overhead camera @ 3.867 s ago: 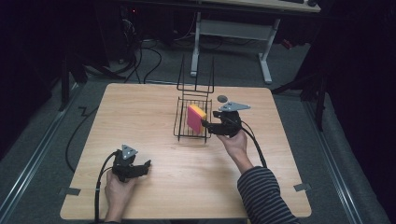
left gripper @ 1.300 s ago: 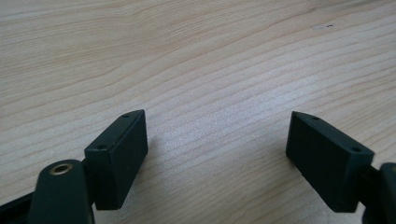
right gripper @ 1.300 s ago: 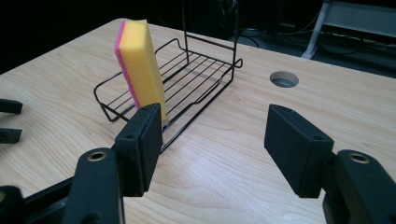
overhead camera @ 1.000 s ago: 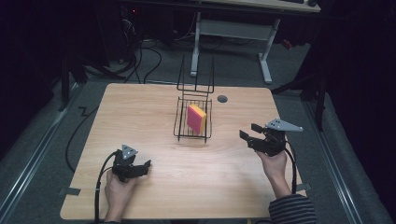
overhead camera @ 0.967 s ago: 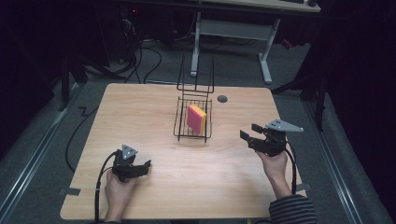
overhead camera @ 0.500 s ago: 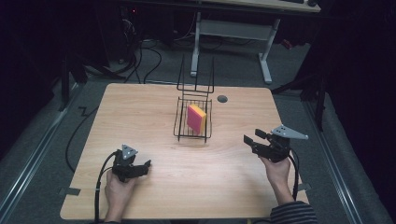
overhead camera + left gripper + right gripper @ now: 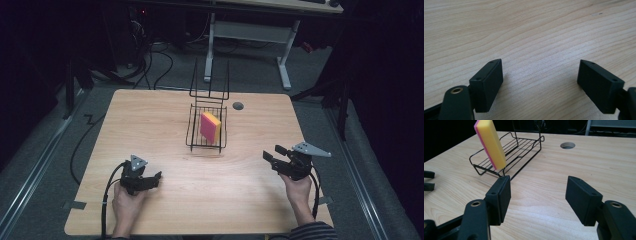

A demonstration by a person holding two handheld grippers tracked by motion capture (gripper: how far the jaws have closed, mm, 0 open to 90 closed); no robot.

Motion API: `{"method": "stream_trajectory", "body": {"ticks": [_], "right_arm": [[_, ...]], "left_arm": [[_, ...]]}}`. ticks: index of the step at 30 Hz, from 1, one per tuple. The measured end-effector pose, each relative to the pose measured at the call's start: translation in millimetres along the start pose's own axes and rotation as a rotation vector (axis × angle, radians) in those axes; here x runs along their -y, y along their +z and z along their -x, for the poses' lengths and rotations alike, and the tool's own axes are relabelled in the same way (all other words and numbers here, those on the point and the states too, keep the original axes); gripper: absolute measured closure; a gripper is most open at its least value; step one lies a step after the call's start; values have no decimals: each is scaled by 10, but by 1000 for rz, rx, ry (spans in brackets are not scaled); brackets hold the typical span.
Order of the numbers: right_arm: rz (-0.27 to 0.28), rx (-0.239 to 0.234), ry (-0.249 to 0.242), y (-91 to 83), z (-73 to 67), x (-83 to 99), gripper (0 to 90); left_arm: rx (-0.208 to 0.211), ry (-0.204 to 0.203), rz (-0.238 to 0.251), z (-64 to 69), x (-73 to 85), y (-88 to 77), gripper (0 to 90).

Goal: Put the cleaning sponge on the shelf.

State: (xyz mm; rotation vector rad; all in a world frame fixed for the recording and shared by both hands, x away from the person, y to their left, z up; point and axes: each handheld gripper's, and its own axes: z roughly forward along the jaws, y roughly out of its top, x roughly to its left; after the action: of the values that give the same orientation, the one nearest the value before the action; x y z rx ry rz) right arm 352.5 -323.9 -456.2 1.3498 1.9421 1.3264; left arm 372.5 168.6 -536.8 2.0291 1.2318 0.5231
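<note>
A yellow-and-pink sponge [image 7: 210, 126] is seen standing on edge inside a black wire rack [image 7: 192, 140], leaned against the rack's wires, near the middle of the wooden worktop [image 7: 165, 117]. From the right gripper view, the sponge [image 7: 489, 142] is shown tilted, its yellow face turned toward the camera and a thin pink layer along its back, with its lower end resting at the near end of the rack [image 7: 522, 143]. A round cable hole [image 7: 238, 106] is cut into the worktop just beside the rack's far right corner.

The right tongs [image 7: 274, 153] are held by the right hand [image 7: 296, 186] near the worktop's right edge, well apart from the rack, and are pointed toward the rack's side of the worktop. The jaws are spread, with nothing between them; bare wood is seen in the gap in the right gripper view [image 7: 538, 192].

The left tongs [image 7: 155, 177] are held by the left hand [image 7: 126, 202] low at the near left part of the worktop, well apart from the rack. Their jaws are likewise spread wide over bare wood grain, with nothing pinched, as shown in the left gripper view [image 7: 540, 77]. A black cable [image 7: 106, 192] is trailed from the left tongs toward the near edge.
</note>
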Motion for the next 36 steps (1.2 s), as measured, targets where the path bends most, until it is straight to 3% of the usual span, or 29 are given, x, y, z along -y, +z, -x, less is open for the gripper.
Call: {"method": "stream_trajectory", "body": {"ticks": [18, 36], "right_arm": [[-31, 13, 53, 95, 75, 292, 377], [-95, 47, 64, 252, 111, 512, 378]], "left_arm": [[0, 0, 0, 0, 0, 0, 212], [0, 0, 0, 0, 0, 0, 212]]}}
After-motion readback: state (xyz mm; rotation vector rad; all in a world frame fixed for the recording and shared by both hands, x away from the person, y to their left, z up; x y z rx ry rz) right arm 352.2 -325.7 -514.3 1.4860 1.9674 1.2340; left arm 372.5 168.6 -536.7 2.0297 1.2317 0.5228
